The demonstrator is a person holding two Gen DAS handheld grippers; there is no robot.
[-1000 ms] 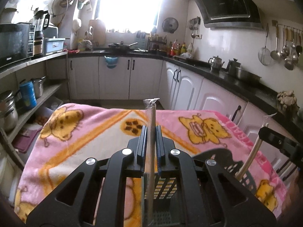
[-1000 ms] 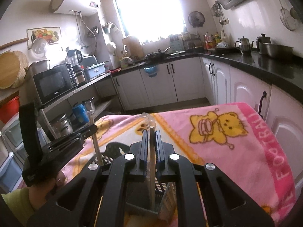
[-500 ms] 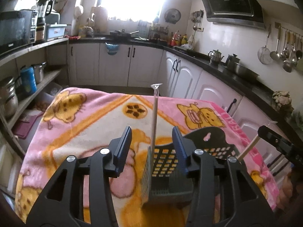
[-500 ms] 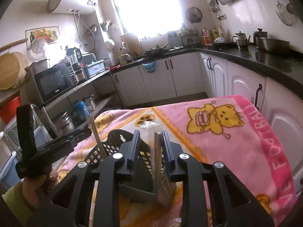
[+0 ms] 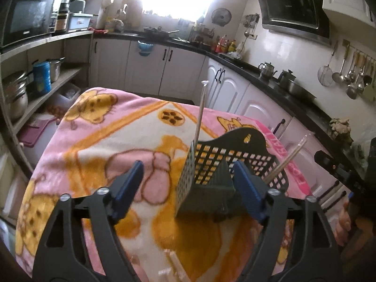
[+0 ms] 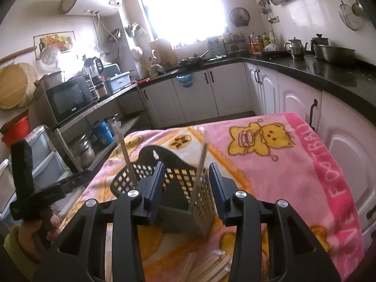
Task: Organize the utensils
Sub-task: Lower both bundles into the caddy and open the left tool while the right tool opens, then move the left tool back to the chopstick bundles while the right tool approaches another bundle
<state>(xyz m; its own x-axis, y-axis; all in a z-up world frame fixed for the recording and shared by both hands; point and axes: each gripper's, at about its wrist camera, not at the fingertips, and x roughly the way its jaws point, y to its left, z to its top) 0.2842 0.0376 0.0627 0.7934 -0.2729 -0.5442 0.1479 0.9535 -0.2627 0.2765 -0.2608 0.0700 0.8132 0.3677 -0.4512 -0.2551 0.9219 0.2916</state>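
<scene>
The left gripper [image 5: 188, 188] has its jaws spread wide and opening further, with the dark perforated basket [image 5: 225, 164] standing just ahead of them on the blanket [image 5: 105, 136] that covers the desk. One wrapped pair of chopsticks [image 5: 199, 112] rises nearly upright out of the basket's near corner, ahead of the gap between the jaws and clear of both blue pads [image 5: 128, 185]. A second wrapped pair of chopsticks [image 5: 286, 162] leans out of the basket beyond the right-hand jaw, tilted toward the right gripper [image 5: 336, 166], which shows at the edge of that view with a hand [image 5: 345, 221] below it. In the right wrist view, the right gripper [image 6: 186, 188] has its jaws partly apart and opening; the basket [image 6: 169, 171] sits directly ahead of them, and the chopsticks [image 6: 199, 166] stand in it between the two jaws, nearer the right-hand one, with neither pad pressing on them. The other chopsticks [image 6: 125, 150] lean up out of the basket's far-left side, beyond the left-hand jaw. The left gripper [image 6: 35, 188] and the hand [image 6: 28, 232] holding it appear at the left of that view. Below the right jaws, loose wrapped chopsticks [image 6: 206, 268] lie on the blanket [image 6: 282, 164].
</scene>
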